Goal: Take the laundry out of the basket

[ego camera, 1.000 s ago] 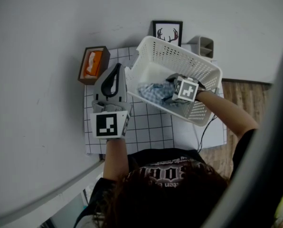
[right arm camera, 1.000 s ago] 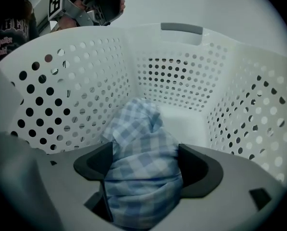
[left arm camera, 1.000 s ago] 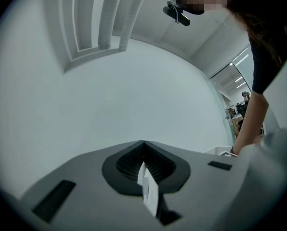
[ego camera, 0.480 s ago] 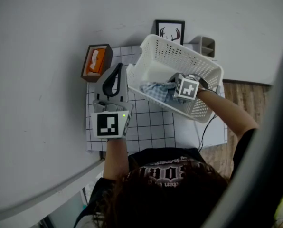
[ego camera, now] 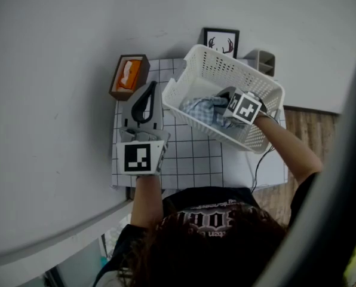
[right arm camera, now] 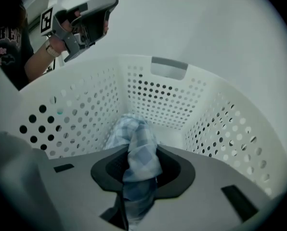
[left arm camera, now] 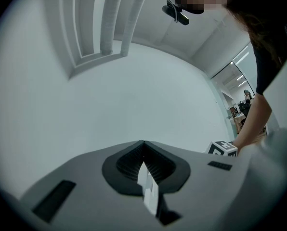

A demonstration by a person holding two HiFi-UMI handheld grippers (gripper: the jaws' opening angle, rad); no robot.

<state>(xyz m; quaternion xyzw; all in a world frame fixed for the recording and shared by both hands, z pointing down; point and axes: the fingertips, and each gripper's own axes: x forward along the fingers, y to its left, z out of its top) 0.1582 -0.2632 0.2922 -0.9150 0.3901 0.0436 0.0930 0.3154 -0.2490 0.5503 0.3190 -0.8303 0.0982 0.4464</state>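
A white perforated basket point(ego camera: 249, 76) stands tilted on the table, and in the right gripper view its holed wall point(right arm camera: 167, 95) rings the scene. Inside it lies a blue-checked cloth point(ego camera: 202, 109). My right gripper point(ego camera: 223, 103) reaches down into the basket. Its jaws have just been closing and now pinch a bunched fold of the cloth point(right arm camera: 138, 162), which hangs up out of the gripper point(right arm camera: 141, 150). My left gripper point(ego camera: 149, 87) hovers left of the basket, outside it. It is shut point(left arm camera: 143, 143) with nothing held and faces a bare wall.
An orange tissue box point(ego camera: 129, 76) sits at the table's back left. A framed antler picture point(ego camera: 221, 42) and a grey holder point(ego camera: 266, 60) stand behind the basket. A gridded mat point(ego camera: 196, 154) covers the table. Wooden floor point(ego camera: 303, 124) shows to the right.
The right gripper's jaws have shut on the checked cloth and risen a little, pulling a fold upward. The left gripper has shifted slightly beside the basket.
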